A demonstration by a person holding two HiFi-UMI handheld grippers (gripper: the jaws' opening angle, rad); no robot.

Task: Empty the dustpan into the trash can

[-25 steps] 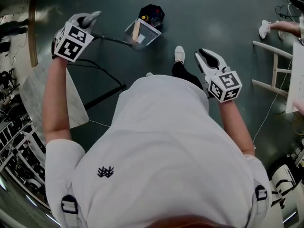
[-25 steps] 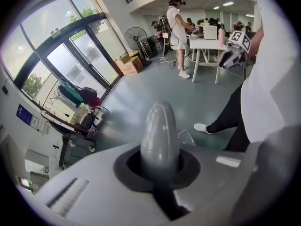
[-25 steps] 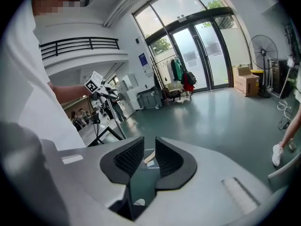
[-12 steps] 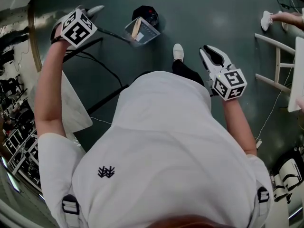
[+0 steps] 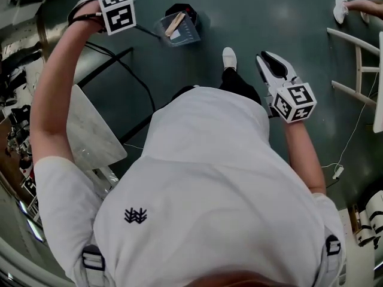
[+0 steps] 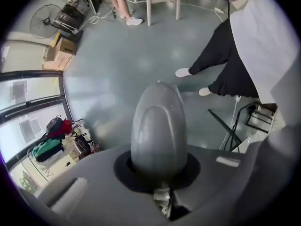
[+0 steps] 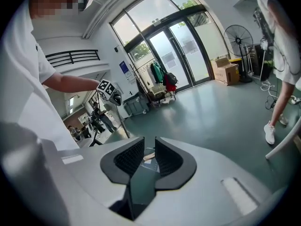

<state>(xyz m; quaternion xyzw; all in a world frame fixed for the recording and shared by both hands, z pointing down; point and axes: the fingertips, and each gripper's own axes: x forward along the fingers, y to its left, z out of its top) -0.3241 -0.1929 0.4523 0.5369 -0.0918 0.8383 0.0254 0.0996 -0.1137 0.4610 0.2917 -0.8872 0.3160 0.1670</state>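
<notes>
Translucent grey dustpan (image 5: 179, 33), wooden stick (image 5: 174, 24) inside, tilted at rim of open black trash can (image 5: 187, 9).

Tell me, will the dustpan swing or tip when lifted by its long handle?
Probably it swings easily: the left hand-held gripper holds only the top of the handle, far from the dustpan. It seems light, thin plastic. The wooden stick inside may slide out.

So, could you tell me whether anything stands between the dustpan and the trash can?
Nothing visible does. The left gripper is shut on the dustpan handle. In the head view the dustpan, with a wooden stick in it, hangs right at the black trash can and overlaps its near edge.
</notes>
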